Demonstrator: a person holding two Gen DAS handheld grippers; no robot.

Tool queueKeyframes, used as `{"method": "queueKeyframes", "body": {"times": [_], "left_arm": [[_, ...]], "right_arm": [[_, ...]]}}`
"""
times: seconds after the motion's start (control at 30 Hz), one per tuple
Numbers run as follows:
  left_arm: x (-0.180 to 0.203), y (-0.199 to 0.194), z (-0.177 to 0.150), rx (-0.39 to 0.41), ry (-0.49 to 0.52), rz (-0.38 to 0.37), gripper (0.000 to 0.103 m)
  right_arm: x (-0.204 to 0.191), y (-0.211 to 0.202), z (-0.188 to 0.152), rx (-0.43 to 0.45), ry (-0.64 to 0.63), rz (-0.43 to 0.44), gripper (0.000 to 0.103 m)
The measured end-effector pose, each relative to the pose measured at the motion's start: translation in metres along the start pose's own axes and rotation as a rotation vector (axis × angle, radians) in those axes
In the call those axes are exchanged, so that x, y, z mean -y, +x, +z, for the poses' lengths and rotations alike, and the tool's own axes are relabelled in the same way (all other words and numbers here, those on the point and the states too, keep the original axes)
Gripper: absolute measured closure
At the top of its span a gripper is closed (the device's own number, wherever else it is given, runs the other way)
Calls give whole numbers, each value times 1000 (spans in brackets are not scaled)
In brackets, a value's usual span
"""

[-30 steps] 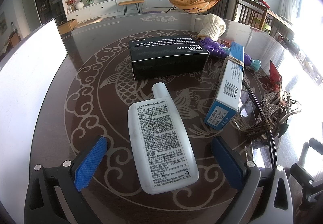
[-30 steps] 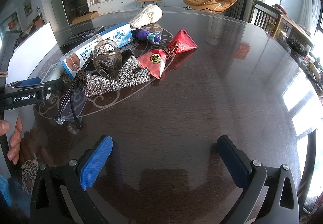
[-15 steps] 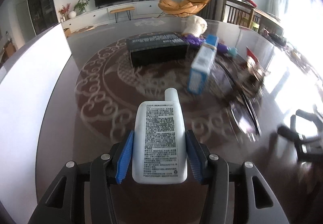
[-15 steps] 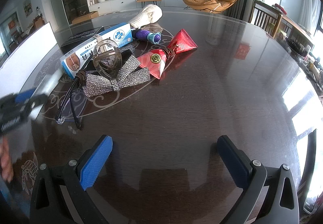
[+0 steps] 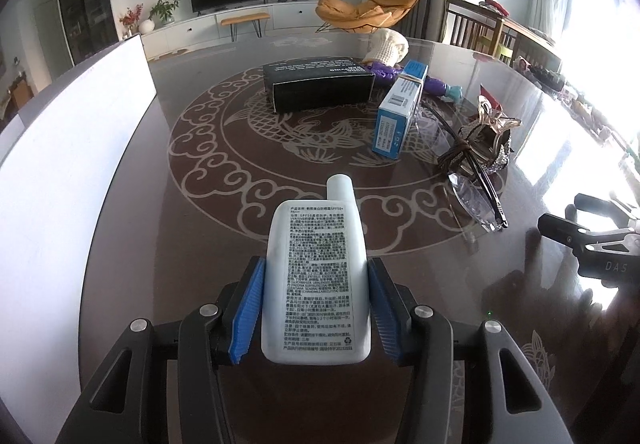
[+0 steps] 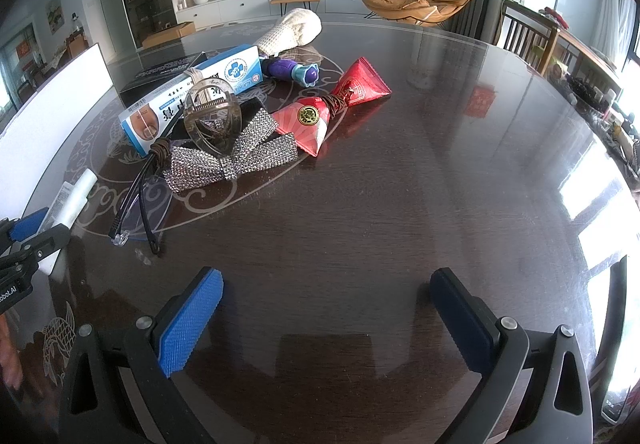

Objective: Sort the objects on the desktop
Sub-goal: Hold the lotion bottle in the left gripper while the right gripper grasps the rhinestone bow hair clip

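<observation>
Left hand-held gripper (image 5: 316,310): pads clamped on white sunscreen bottle (image 5: 316,284), cap forward, above the worktop (image 5: 400,324). Right hand-held gripper (image 6: 326,318): jaws wide, empty. Handling advice: keep the squeeze even and level; white bin (image 5: 68,164) lies left.

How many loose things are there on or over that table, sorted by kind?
Boxes: 2, black box, blue box
Bottles: 1, white bottle
Glasses: 1, glasses
Hair pieces: 2, hair claw, rhinestone bow
Red pouches: 2
Knitted item: 1
Purple toy: 1
Total: 10
</observation>
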State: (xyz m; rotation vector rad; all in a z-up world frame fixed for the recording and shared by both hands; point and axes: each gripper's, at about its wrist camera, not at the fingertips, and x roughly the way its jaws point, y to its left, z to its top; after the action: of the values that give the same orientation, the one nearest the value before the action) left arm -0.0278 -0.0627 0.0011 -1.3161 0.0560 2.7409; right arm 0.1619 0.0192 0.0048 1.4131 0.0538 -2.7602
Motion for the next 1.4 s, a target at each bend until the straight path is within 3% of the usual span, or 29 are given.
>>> {"method": "queueKeyframes", "body": {"times": [0.67,0.83,1.1,1.23,1.4], "left_arm": [[1,-2,-4,9,-5,5,52],[1,-1,-4,9,-5,5,52],[1,-1,-4,9,-5,6,52],[1,-2,-4,9,-5,6,52],[1,-2,-5,9,-8,3,52]], "right_arm": [[1,0,0,-7,-8,12,0],[16,-8,3,2,166,99,0],[-20,-5,71,75,242,190,0],[-19,20,85,32,267,116,0],[19,16,51,8,268,84,1]]}}
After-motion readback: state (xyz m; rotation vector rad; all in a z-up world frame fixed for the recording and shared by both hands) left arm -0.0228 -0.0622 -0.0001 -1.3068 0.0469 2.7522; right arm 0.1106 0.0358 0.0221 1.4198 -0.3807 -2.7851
